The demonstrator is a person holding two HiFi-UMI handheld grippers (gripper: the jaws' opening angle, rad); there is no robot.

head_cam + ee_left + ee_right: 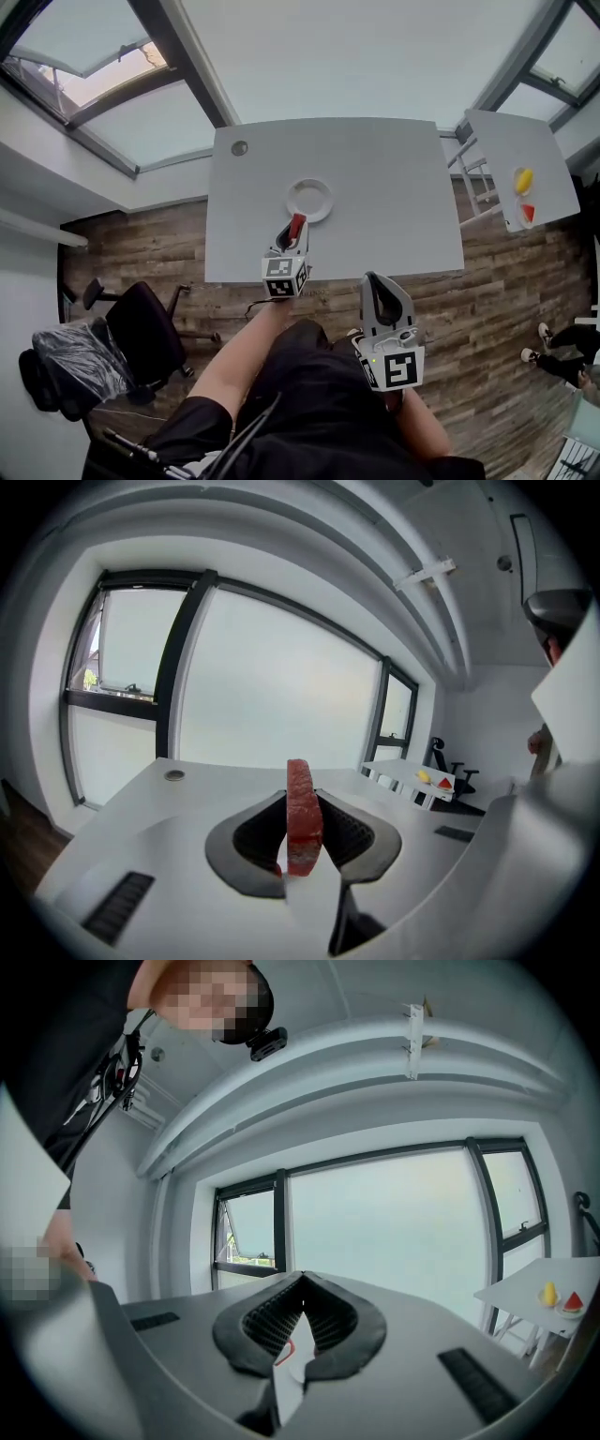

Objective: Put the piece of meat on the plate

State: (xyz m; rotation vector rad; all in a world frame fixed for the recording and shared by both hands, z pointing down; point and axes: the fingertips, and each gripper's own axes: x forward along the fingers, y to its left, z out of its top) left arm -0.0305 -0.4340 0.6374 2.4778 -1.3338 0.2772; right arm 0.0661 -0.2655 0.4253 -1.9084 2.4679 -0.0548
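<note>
Holding meat (303, 817) edge-up, left gripper (292, 240) jaws clamped just short of plate (310, 200); to be centred over plate, lowered, released. Height above surface (384, 187) unclear. Right gripper (379, 287) jaws closed, empty.

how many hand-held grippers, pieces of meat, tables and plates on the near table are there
hand-held grippers: 2 (left hand-held gripper, right hand-held gripper)
piece of meat: 1
tables: 2 (near table, side table)
plate on the near table: 1
total: 6
</note>
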